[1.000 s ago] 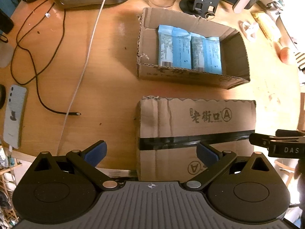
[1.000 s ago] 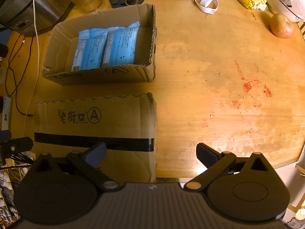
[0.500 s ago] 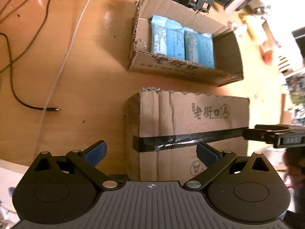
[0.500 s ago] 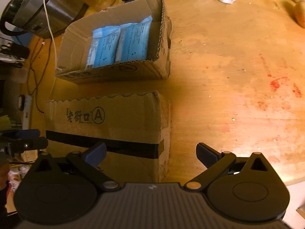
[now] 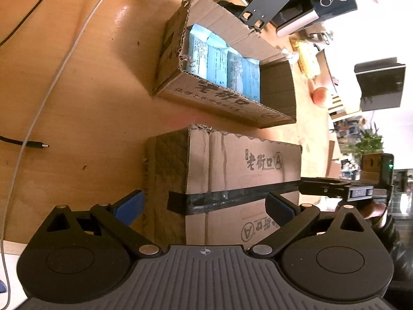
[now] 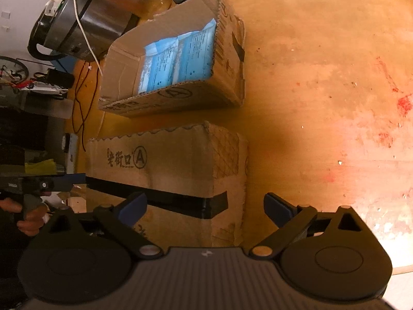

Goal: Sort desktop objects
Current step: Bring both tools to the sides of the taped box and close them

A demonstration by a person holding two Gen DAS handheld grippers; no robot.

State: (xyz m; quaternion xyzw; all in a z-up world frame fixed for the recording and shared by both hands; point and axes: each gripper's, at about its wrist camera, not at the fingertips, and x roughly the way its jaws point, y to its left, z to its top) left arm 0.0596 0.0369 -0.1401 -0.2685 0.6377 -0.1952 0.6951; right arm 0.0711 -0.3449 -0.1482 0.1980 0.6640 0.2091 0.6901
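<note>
Here the wooden surface (image 6: 322, 82) carries two cartons near its edge. The taped closed box (image 5: 245, 180) lies nearest, its ends flanked by the left tool (image 5: 204, 204) and right tool (image 6: 205, 205), both spread wide and gripping nothing, probably poised to squeeze it between them and lift. Just beyond it, the open box (image 6: 170, 95) holds blue packets (image 6: 178, 59) lying side by side, apparently sorted already.

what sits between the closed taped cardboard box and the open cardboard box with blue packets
Nothing: only a bare strip of wooden tabletop separates the closed taped cardboard box from the open cardboard box holding blue packets, seen in both wrist views.
</note>
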